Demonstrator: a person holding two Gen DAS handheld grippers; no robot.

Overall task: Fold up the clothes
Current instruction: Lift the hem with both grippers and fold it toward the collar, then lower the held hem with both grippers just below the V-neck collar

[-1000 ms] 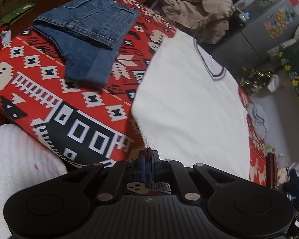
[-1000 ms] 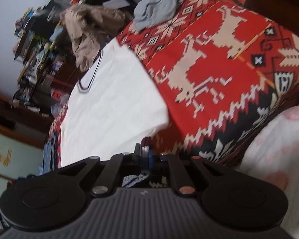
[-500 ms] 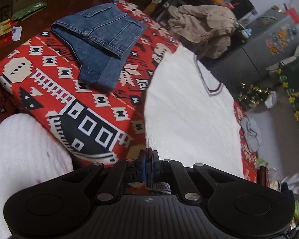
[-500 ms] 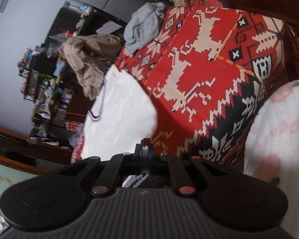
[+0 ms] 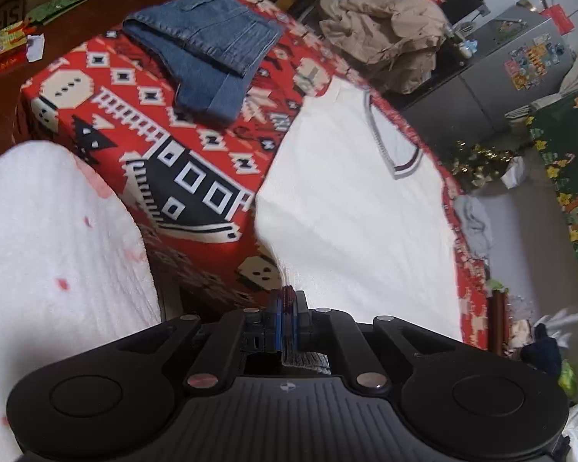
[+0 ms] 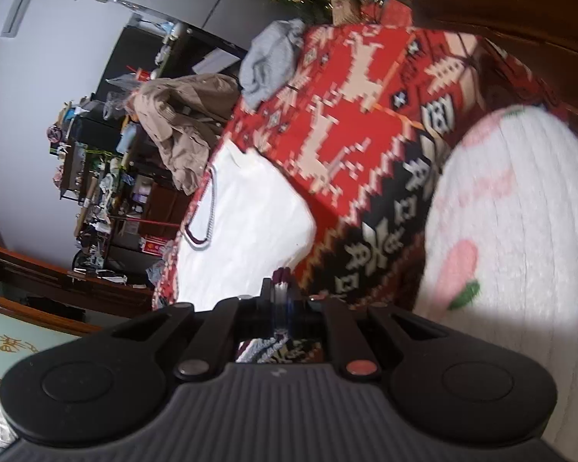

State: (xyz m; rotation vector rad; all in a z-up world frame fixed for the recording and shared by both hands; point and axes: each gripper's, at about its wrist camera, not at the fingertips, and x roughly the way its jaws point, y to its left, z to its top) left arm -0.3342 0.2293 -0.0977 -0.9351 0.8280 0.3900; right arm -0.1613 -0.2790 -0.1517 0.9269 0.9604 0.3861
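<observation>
The left gripper (image 5: pixel 288 296) has its jaws pressed together on the near hem of a white V-neck shirt (image 5: pixel 350 208), and the cloth rises from the table up into the pinch. The right gripper (image 6: pixel 281 281) is likewise clamped on the other near corner of the same white V-neck shirt (image 6: pixel 246 227), its fingers closed tight with a sliver of white fabric between them. From both pinches the shirt stretches away over a table covered with a red patterned cloth (image 5: pixel 196 161), its grey-trimmed collar (image 5: pixel 389 146) at the far end, away from the grippers. To the left of the shirt, apart from it on the same cloth, lies a folded pair of denim shorts (image 5: pixel 208 57). On the right part of the table a crumpled grey garment (image 6: pixel 273 57) rests at the far edge. Beyond the table a tan jacket (image 5: pixel 385 38) is heaped on furniture. Close to each gripper, in the near foreground, white fleecy fabric with pink spots (image 5: pixel 50 246) fills the side of the view.
</observation>
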